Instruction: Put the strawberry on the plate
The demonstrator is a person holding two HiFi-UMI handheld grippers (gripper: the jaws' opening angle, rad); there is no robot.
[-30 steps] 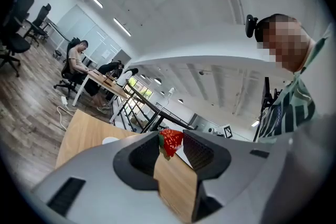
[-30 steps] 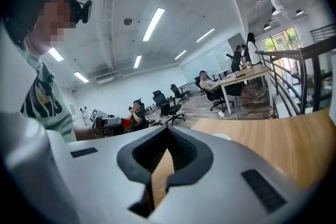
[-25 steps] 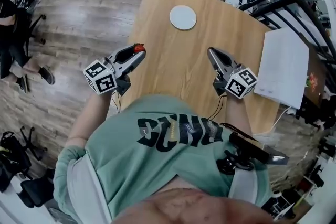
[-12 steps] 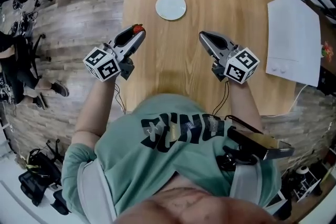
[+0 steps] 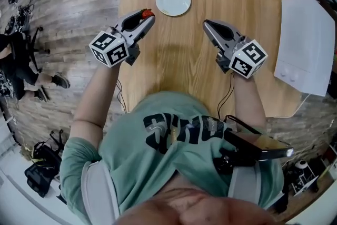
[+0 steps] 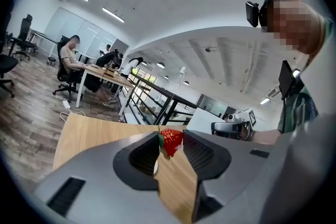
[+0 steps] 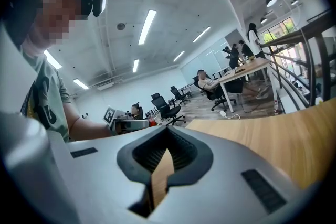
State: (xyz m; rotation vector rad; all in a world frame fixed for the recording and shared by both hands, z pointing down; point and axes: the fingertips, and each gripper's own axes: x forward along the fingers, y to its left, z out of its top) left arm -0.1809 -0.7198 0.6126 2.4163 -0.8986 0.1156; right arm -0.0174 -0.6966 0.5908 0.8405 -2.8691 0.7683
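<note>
Left gripper (image 5: 147, 16) grasps the strawberry (image 6: 171, 141) at its jaw tips, clear of the counter (image 5: 179, 60). The white plate (image 5: 173, 0) lies empty just ahead of those tips. Right gripper (image 5: 207, 25) is clenched on nothing. Recommended: carry over the plate's centre, lower close, release gently to prevent rolling.

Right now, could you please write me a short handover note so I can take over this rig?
Left gripper: shut on the strawberry, held above the table just short of the plate.
Right gripper: shut, nothing in it, over the table.
The plate is bare, toward the table's far edge.
Done: strawberry picked up.
Left to do: carry it over the plate, lower, open the jaws.
</note>
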